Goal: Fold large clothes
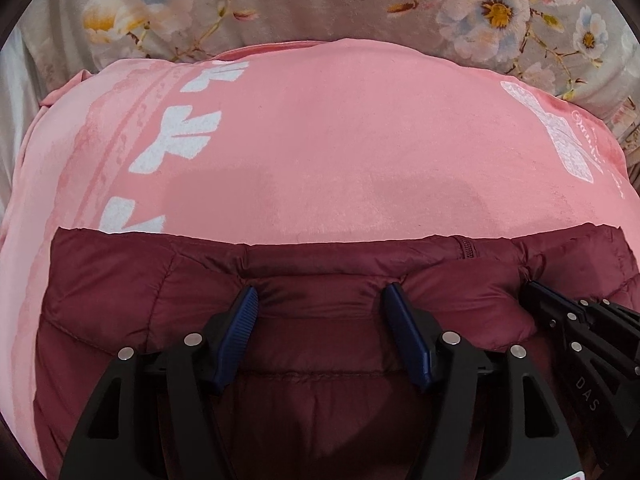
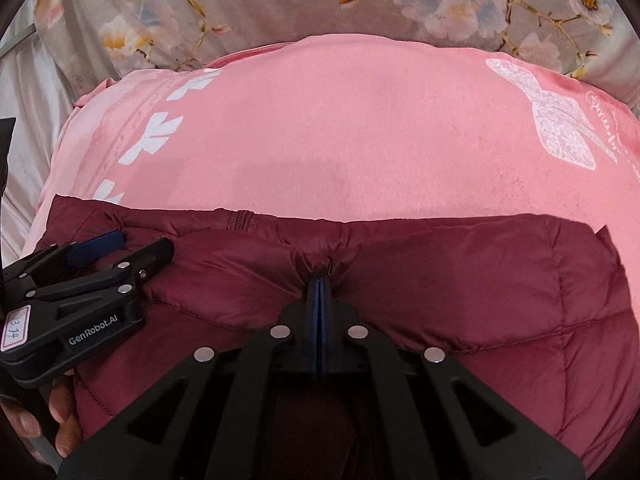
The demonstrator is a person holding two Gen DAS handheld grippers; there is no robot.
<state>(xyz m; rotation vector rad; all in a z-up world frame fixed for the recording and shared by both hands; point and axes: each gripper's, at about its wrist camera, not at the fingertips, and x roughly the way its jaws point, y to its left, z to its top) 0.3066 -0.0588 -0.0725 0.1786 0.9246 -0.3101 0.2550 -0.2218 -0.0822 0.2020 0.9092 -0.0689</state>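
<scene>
In the left wrist view, the pink blanket (image 1: 340, 140) with white bow prints fills the middle of the frame, spread over a floral bedspread (image 1: 300, 0) along the top, so it serves as a smooth working surface on the bed. Across the lower half lies the maroon puffer jacket (image 1: 120, 300), its far edge a thick, straight roll with the zipper (image 1: 466, 250) showing at centre right, which suggests a fold has been laid over toward the camera's far side.

At lower centre the left claw (image 1: 320, 312) stands wide, its blue pads either side of a raised ridge of quilting without pinching it; it looks set either to take that ridge or to have just let it go. At the right edge the right claw (image 1: 536, 292) bites into the rolled edge.

In the right wrist view, the left claw (image 2: 132, 246) appears at the middle left, parted over the jacket, with the person's fingers (image 2: 60, 412) below it at lower left. At lower centre the right claw (image 2: 319, 280) is pressed narrow, and the maroon puffer jacket (image 2: 460, 280) puckers into gathers at its tip, so it holds a pinch of fabric, probably to pin the fold in place. The jacket's right part lies flat at lower right on the pink blanket (image 2: 360, 120).
</scene>
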